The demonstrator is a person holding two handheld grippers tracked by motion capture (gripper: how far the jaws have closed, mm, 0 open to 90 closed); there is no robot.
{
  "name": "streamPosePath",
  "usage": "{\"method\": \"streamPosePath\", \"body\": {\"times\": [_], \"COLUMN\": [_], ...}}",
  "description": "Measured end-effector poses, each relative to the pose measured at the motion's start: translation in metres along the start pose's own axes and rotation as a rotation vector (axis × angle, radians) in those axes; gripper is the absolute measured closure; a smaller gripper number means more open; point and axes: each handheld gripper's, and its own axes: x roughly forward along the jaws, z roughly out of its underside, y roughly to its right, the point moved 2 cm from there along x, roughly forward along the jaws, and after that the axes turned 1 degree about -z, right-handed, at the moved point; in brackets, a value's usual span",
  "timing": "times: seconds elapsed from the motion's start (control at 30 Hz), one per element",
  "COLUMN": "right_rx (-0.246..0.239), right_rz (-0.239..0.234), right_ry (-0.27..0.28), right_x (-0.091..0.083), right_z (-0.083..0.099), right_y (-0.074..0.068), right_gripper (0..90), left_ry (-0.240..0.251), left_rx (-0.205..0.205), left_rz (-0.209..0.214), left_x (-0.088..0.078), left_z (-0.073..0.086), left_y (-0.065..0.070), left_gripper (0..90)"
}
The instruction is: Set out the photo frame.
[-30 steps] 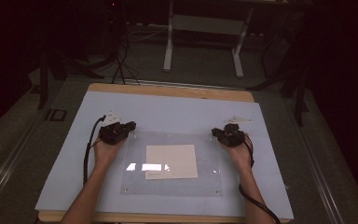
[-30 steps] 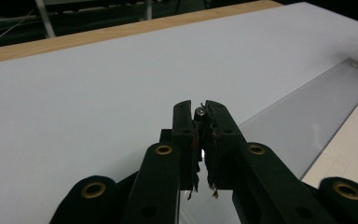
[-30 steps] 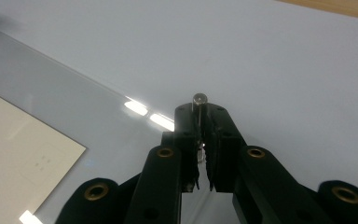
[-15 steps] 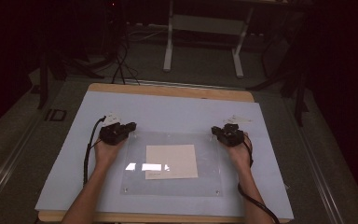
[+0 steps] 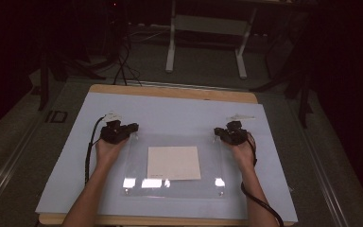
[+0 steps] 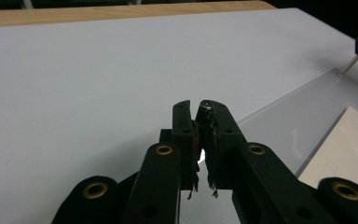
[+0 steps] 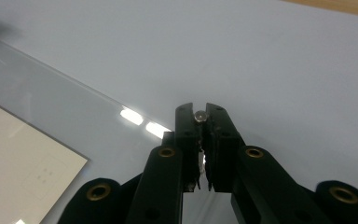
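A clear plastic sheet (image 5: 175, 188) lies on the pale blue mat, and a cream paper (image 5: 174, 162) lies under its middle. My left gripper (image 5: 133, 127) is at the sheet's far left corner, jaws shut on a small silver stud (image 6: 206, 106) there. At the far right corner my right gripper (image 5: 217, 132) is shut on a matching stud (image 7: 200, 115). In the left gripper view (image 6: 199, 108) the sheet's edge (image 6: 284, 121) runs right toward the paper (image 6: 349, 144). The right gripper view (image 7: 199, 112) has the sheet (image 7: 51, 98) and paper (image 7: 23, 163) at its left.
The blue mat (image 5: 170, 111) covers a wooden table whose far edge (image 5: 170, 91) shows beyond it. Two more studs sit at the sheet's near corners (image 5: 127, 191). A white metal stand (image 5: 203, 42) and cables (image 5: 123, 66) are on the dark floor behind.
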Motion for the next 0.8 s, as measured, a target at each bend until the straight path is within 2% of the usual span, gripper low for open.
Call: {"method": "streamPosePath", "body": {"times": [0.1, 0.2, 0.3, 0.43, 0.67, 0.73, 0.8], "right_rx": [0.022, 0.034, 0.045, 0.061, 0.096, 0.098, 0.091], "right_rz": [-0.003, 0.002, -0.002, -0.018, -0.013, -0.003, 0.006], "right_ry": [-0.012, -0.03, -0.041, -0.052, -0.062, -0.067, -0.084], "right_x": [0.002, 0.005, 0.006, 0.008, 0.013, 0.014, 0.014], "right_z": [-0.003, -0.007, -0.009, -0.012, -0.018, -0.019, -0.021], "right_y": [0.002, 0.004, 0.005, 0.008, 0.012, 0.012, 0.013], "right_gripper": [84.9, 85.2, 85.3, 85.3, 84.9, 84.0, 78.0], "left_ry": [0.009, 0.017, -0.004, -0.021, -0.035, -0.033, -0.028], "left_rx": [-0.035, -0.076, -0.084, -0.115, -0.17, -0.187, -0.209], "left_rz": [-0.012, -0.004, -0.013, -0.011, -0.019, -0.019, -0.009], "left_x": [0.003, 0.006, 0.007, 0.01, 0.018, 0.02, 0.021], "left_z": [0.0, -0.001, -0.004, -0.008, -0.013, -0.013, -0.013], "left_y": [0.0, -0.003, -0.003, -0.006, -0.01, -0.011, -0.013], "left_gripper": [83.7, 83.7, 84.0, 84.3, 85.2, 85.4, 85.5]}}
